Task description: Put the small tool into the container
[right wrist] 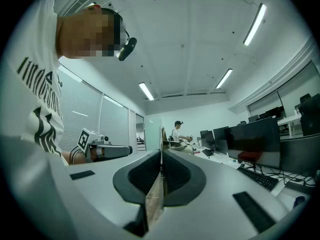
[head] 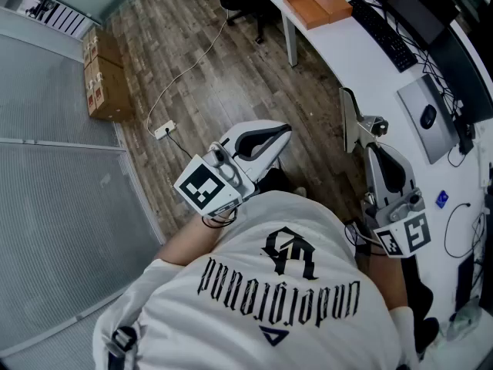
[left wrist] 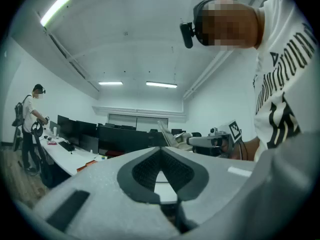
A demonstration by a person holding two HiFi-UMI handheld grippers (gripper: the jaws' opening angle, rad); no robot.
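The wooden floor fills most of the head view, and a long white desk curves along its right side. The person stands at the near end of that desk, holding both tools level in front of the body and off the desk.

The left gripper has its jaws pressed together at the tips with nothing between them. The right gripper, the one nearer the desk, is likewise closed on nothing.

From the far end of the desk toward the person lie an orange box, a black keyboard, a mouse on a grey pad, and a small blue thing near the right gripper. No view settles which of these is the small tool or the container. My guesses are the blue thing and the orange box.

The task looks not begun. To start well, face the desk, spread the right jaws before reaching, and close the pads across the tool's narrow sides.
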